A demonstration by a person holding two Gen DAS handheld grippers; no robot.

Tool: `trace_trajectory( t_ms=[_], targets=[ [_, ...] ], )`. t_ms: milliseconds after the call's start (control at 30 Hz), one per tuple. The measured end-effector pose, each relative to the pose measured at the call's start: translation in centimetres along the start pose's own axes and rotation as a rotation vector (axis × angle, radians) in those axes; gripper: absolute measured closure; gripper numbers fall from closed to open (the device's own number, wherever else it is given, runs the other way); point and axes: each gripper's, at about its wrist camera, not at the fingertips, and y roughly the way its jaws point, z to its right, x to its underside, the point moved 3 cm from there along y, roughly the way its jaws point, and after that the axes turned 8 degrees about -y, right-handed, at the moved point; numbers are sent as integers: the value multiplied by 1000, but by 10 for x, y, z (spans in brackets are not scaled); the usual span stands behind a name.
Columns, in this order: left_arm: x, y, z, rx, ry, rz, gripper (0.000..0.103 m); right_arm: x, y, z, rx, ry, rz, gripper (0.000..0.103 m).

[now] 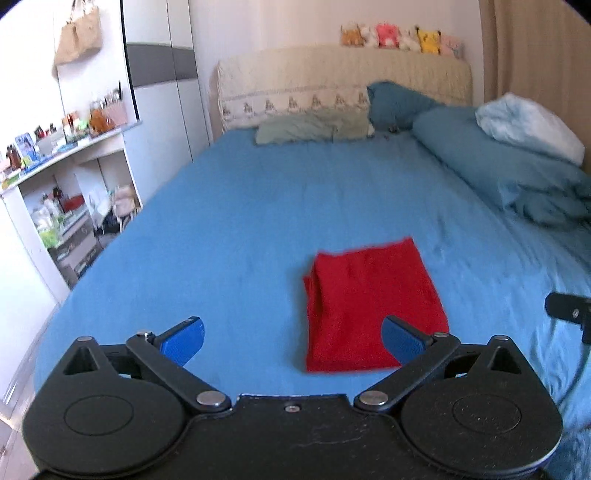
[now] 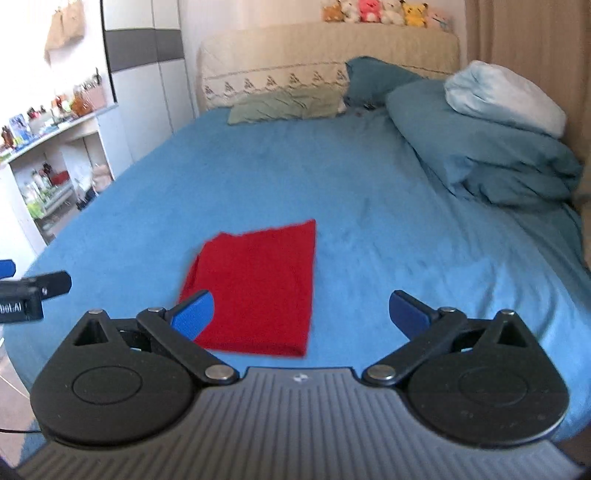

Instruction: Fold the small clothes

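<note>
Two tools we held spread wide, left tool (image 1: 291,341), right tool (image 2: 301,314), both gripping nothing, folded red garment (image 2: 255,288) flat on the blue bed (image 2: 369,206).

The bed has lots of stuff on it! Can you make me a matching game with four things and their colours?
Things:
1. folded cloth
2. bed sheet
3. Pikachu plush
4. flat pillow by the headboard

Colours:
A. yellow
B. grey-green
C. red
D. blue

Pairs: 1-C, 2-D, 3-A, 4-B
</note>
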Motion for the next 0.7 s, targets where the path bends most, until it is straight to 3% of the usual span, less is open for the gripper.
trace_trajectory(
  t_ms=[267,700],
  targets=[
    [29,-4,-1,-6,7,-33,0,41,-7,-10,15,-3,-76,0],
    [40,-8,-6,5,-5,-41,0,49,-9,-15,45,-9,-101,0]
  ],
)
